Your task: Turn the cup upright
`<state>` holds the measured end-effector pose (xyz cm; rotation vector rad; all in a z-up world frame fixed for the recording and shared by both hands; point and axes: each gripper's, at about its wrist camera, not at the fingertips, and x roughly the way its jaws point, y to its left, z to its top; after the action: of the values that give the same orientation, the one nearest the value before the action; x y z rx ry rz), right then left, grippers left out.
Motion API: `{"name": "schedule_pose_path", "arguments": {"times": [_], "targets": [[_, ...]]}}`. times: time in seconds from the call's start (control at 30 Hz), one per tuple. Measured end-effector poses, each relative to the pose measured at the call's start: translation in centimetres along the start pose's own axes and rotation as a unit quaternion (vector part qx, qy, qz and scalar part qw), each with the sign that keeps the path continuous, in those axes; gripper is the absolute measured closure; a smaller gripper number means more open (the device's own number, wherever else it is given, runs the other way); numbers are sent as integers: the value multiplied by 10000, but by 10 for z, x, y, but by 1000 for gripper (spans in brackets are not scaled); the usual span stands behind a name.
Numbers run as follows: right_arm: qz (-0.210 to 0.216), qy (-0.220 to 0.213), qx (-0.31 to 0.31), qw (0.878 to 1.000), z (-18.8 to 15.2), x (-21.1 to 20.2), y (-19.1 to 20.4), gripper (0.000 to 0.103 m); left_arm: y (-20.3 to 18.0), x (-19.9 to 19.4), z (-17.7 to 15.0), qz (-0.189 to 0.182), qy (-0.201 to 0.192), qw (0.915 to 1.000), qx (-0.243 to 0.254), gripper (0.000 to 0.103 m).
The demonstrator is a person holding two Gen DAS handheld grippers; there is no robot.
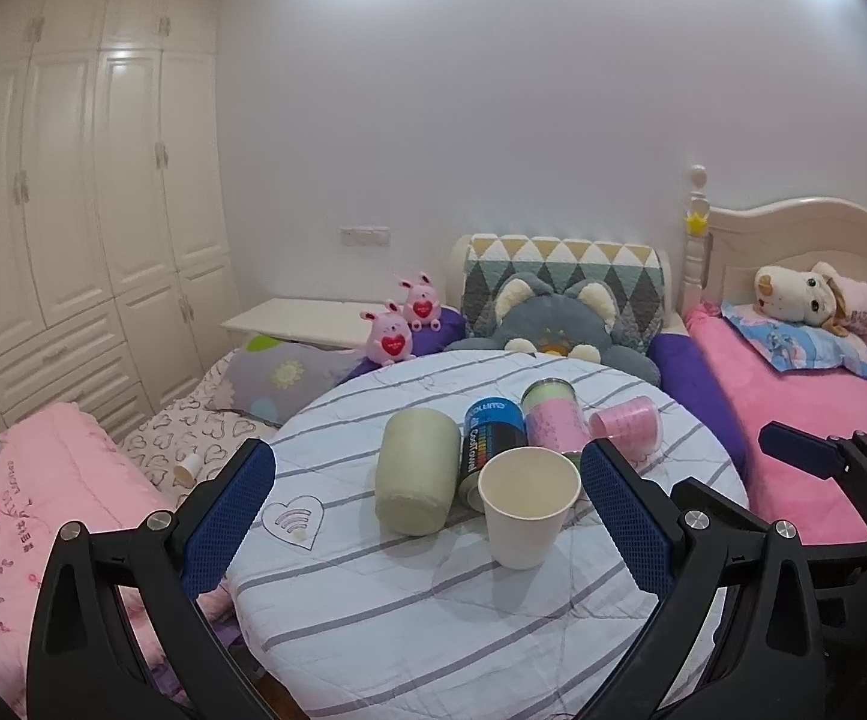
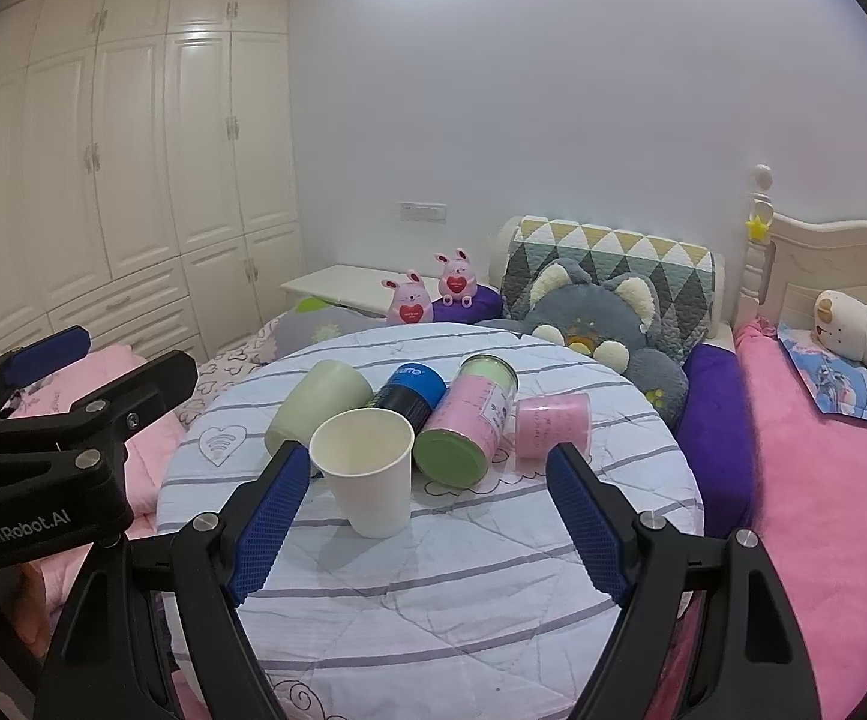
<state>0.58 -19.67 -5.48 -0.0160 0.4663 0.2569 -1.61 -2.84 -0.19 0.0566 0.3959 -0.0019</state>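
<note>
A white paper cup (image 1: 527,504) stands upright, mouth up, on the round striped table (image 1: 409,618); it also shows in the right wrist view (image 2: 367,471). My left gripper (image 1: 427,516) is open and empty, its fingers either side of the cup and nearer the camera. My right gripper (image 2: 427,516) is open and empty, with the cup just ahead of its left finger. Neither gripper touches the cup.
Behind the cup lie a pale green roll (image 1: 416,471), a blue and black can (image 1: 489,438), a pink and green canister (image 1: 553,420) and a pink cup (image 1: 625,423). Beds with pink bedding and plush toys (image 1: 559,324) surround the table. A wardrobe (image 1: 73,210) stands at left.
</note>
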Motion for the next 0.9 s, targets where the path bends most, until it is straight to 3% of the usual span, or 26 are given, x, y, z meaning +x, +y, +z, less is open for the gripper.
{"name": "schedule_pose_path", "arguments": {"times": [0.9], "targets": [[35,202,-25,9998,-4,10,6,21,3,12,-3,-81,111,9999,82,0]]}}
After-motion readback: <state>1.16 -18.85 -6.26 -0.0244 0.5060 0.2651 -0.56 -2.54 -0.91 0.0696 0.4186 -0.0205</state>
